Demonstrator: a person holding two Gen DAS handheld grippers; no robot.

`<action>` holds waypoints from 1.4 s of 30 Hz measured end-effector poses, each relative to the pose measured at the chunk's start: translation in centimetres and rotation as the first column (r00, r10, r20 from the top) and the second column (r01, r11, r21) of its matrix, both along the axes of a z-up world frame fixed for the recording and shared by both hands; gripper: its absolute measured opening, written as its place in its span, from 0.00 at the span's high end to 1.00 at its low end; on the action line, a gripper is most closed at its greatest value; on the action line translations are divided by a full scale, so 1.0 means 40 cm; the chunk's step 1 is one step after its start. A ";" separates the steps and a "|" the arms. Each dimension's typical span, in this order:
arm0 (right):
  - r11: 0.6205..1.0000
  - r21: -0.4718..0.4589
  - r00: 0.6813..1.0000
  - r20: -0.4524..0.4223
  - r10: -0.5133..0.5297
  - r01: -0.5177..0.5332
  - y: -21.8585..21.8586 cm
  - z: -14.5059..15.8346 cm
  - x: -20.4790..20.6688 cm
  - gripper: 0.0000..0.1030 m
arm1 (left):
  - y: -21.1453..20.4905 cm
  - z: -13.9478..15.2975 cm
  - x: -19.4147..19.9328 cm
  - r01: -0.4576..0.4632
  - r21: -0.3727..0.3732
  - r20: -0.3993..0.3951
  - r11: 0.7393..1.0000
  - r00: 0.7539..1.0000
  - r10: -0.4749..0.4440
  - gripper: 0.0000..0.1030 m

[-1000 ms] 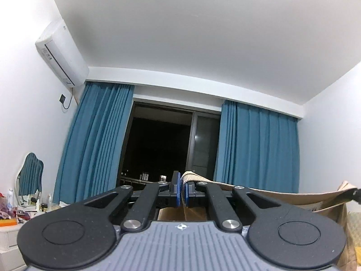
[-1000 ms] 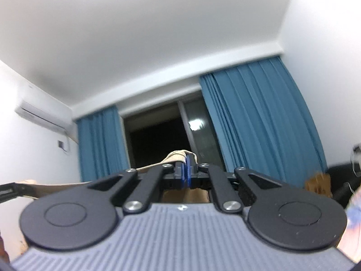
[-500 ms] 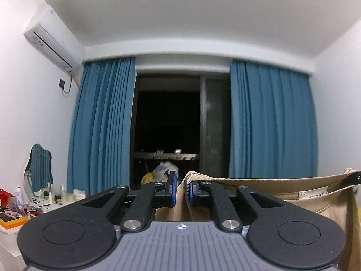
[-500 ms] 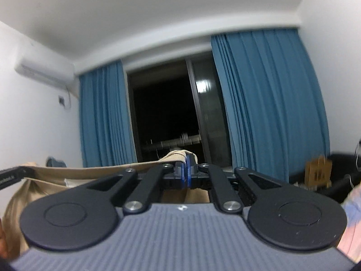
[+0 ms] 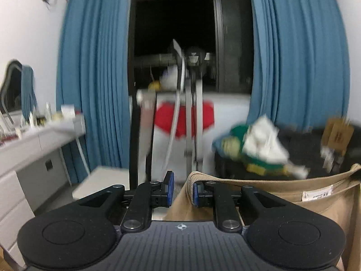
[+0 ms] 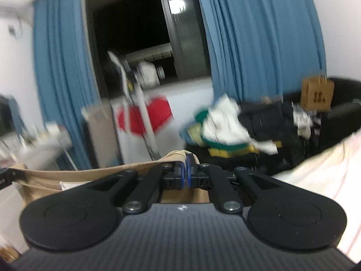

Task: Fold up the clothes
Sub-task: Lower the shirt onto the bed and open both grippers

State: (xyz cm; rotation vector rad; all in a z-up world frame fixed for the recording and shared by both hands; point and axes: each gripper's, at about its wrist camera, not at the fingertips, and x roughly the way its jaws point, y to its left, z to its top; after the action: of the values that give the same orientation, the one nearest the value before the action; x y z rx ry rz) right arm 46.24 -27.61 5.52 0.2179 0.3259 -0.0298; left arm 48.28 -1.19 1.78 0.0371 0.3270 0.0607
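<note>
A tan garment point(image 5: 270, 194) hangs stretched between my two grippers, its ribbed hem on top and a white label showing inside. My left gripper point(image 5: 182, 188) is open; the hem's corner rests against the right fingertip point(image 5: 195, 192) only. My right gripper point(image 6: 186, 176) is shut on the other corner of the tan garment point(image 6: 90, 178), which runs off to the left in the right wrist view. Both views are blurred by motion.
A pile of white, green and yellow clothes point(image 5: 255, 149) lies on a dark sofa point(image 6: 338, 122) with a brown paper bag point(image 6: 317, 97). A white desk point(image 5: 33, 140) stands left. Blue curtains point(image 5: 94, 79) flank a dark window. A stand point(image 5: 191, 113) and a red-and-white panel are ahead.
Both grippers have tilted down from the ceiling towards the room. My left gripper has opened, and the garment's corner has slipped out of its pinch. The right gripper stays shut on the garment.
</note>
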 end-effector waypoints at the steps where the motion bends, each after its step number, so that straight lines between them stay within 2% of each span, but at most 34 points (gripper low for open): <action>1: 1.000 -0.002 0.999 -0.036 -0.002 0.002 -0.004 -0.056 0.043 0.95 | -0.003 -0.063 0.048 -0.004 0.010 -0.032 1.000 0.999 0.004 0.82; 3: 1.000 -0.006 0.994 -0.106 -0.006 0.006 -0.011 -0.160 0.118 0.95 | -0.010 -0.182 0.121 0.002 0.002 -0.103 1.000 0.995 -0.002 0.82; 6: 1.000 0.008 0.977 -0.211 -0.003 0.005 -0.032 -0.283 0.189 0.95 | 0.002 -0.302 0.207 0.018 -0.019 -0.212 1.000 0.977 -0.021 0.81; 8: 1.000 0.029 0.964 -0.266 0.009 -0.001 -0.045 -0.339 0.221 0.95 | 0.020 -0.357 0.255 0.011 -0.057 -0.273 0.998 0.962 -0.027 0.81; 12: 0.993 0.114 0.946 -0.317 0.062 -0.027 -0.065 -0.378 0.242 0.92 | 0.043 -0.401 0.264 0.020 -0.058 -0.282 0.998 0.959 -0.036 0.80; 14: 0.987 0.154 0.938 -0.336 0.090 -0.039 -0.075 -0.377 0.246 0.88 | 0.056 -0.385 0.252 0.035 -0.086 -0.284 0.996 0.957 -0.058 0.63; 15: 0.983 0.178 0.933 -0.342 0.110 -0.050 -0.079 -0.368 0.242 0.74 | 0.059 -0.375 0.255 0.040 -0.095 -0.289 0.995 0.955 -0.066 0.40; 16: 0.977 0.206 0.931 -0.342 0.130 -0.061 -0.084 -0.358 0.235 0.56 | 0.058 -0.351 0.241 0.040 -0.103 -0.289 0.994 0.955 -0.068 0.18; 17: 0.969 0.235 0.929 -0.339 0.150 -0.070 -0.088 -0.349 0.228 0.34 | 0.070 -0.335 0.227 0.048 -0.120 -0.286 0.992 0.955 -0.081 0.11; 18: 0.963 0.257 0.928 -0.334 0.163 -0.077 -0.091 -0.335 0.216 0.25 | 0.075 -0.305 0.203 0.071 -0.136 -0.284 0.988 0.953 -0.108 0.05; 19: 0.961 0.268 0.930 -0.331 0.163 -0.073 -0.090 -0.318 0.198 0.20 | 0.079 -0.275 0.180 0.095 -0.152 -0.282 0.984 0.950 -0.135 0.05; 21: 0.962 0.267 0.934 -0.325 0.151 -0.063 -0.089 -0.288 0.166 0.20 | 0.090 -0.223 0.130 0.134 -0.176 -0.279 0.975 0.943 -0.180 0.00; 24: 0.964 0.258 0.931 -0.335 0.145 -0.057 -0.082 -0.249 0.099 0.20 | 0.115 -0.164 0.030 0.150 -0.196 -0.263 0.969 0.944 -0.199 0.00; 28: 0.960 0.281 0.939 -0.323 0.117 -0.023 -0.069 -0.211 -0.058 0.20 | 0.187 -0.131 -0.132 0.137 -0.262 -0.236 0.955 0.951 -0.201 0.00; 33: 0.942 0.334 0.958 -0.275 0.084 0.014 -0.033 -0.196 -0.330 0.21 | 0.330 -0.164 -0.334 0.008 -0.408 -0.247 0.913 0.962 -0.119 0.01; 35: 0.928 0.371 0.969 -0.235 0.068 0.025 -0.019 -0.204 -0.441 0.21 | 0.384 -0.198 -0.387 -0.074 -0.452 -0.282 0.889 0.957 -0.064 0.04; 37: 0.913 0.407 0.979 -0.194 0.059 0.026 -0.013 -0.228 -0.529 0.21 | 0.428 -0.231 -0.411 -0.128 -0.505 -0.303 0.853 0.952 -0.037 0.11; 38: 0.905 0.425 0.983 -0.174 0.054 0.025 -0.011 -0.241 -0.570 0.25 | 0.449 -0.249 -0.424 -0.151 -0.536 -0.310 0.831 0.950 -0.027 0.13; 40: 0.895 0.443 0.981 -0.187 0.041 0.048 -0.015 -0.267 -0.605 0.37 | 0.481 -0.284 -0.442 -0.191 -0.586 -0.325 0.788 0.946 -0.013 0.21; 42: 0.888 0.456 0.979 -0.201 0.045 0.053 -0.020 -0.287 -0.620 0.42 | 0.495 -0.319 -0.440 -0.213 -0.617 -0.337 0.757 0.941 -0.011 0.29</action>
State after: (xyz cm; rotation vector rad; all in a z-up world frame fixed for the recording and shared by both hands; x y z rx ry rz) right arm 21.45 -28.42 -5.97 0.6923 0.5396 0.0224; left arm 30.66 18.62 -10.96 -0.6778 0.6685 0.0474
